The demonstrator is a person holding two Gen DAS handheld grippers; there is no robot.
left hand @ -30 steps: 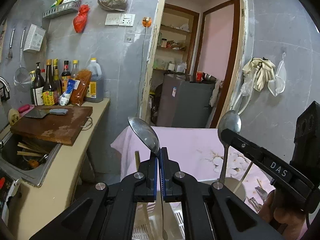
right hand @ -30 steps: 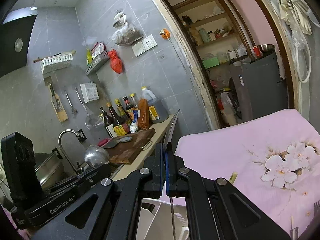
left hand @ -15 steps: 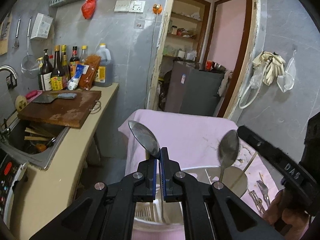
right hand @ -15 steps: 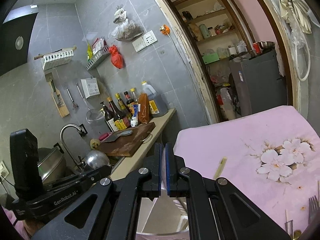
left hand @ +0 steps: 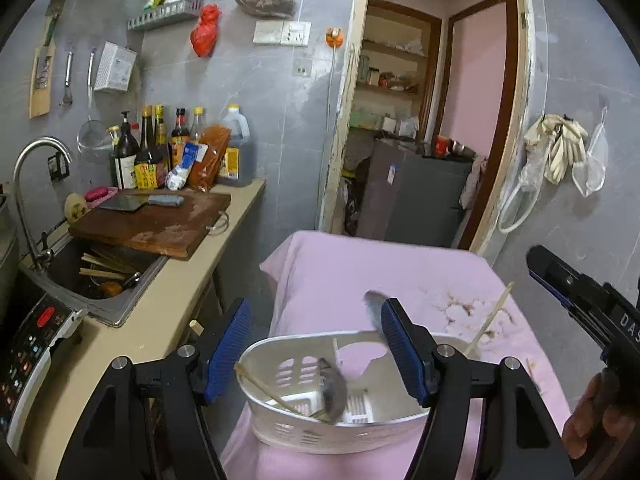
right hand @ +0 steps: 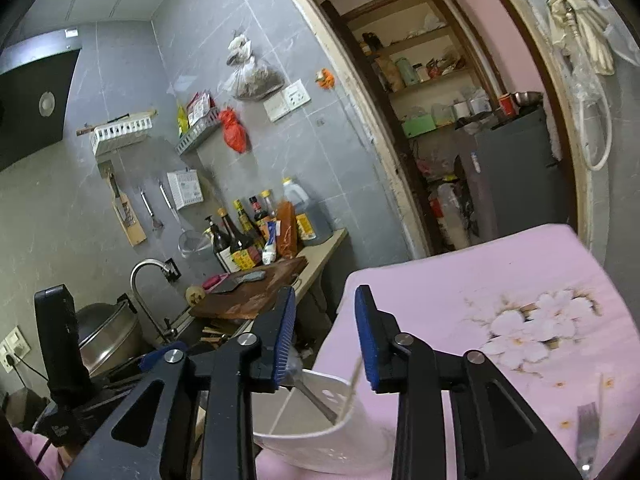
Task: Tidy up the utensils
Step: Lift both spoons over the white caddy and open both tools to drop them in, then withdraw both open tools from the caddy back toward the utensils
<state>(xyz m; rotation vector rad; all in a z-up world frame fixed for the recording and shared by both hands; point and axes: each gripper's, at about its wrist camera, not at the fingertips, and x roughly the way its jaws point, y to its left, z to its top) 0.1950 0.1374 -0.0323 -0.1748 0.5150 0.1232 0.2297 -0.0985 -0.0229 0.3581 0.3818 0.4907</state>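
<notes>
The left tool hangs with its blue-padded fingers spread wide and nothing between them, directly above a white slotted plastic basket that stands on the near end of the table, which is draped in a pink floral cloth. Inside the basket a metal spoon shows as a blur, bowl downward against the perforated floor, and a pale chopstick leans across from the left rim. A second blurred spoon bowl shows just behind the left tool's right finger. The right tool is likewise open and holds nothing, its pads apart over the same basket, where a thin metal handle slants down inside the white wall. From the left view that right tool appears at the right edge as a black arm held in the person's hand. Farther along the cloth another chopstick lies slanted by the printed flowers, and in the right view a fork rests on the cloth near the right edge. To the left stands a kitchen counter with a sink holding more chopsticks, a wooden cutting board bearing a cleaver, and behind it a row of sauce bottles against the grey tiled wall.
</notes>
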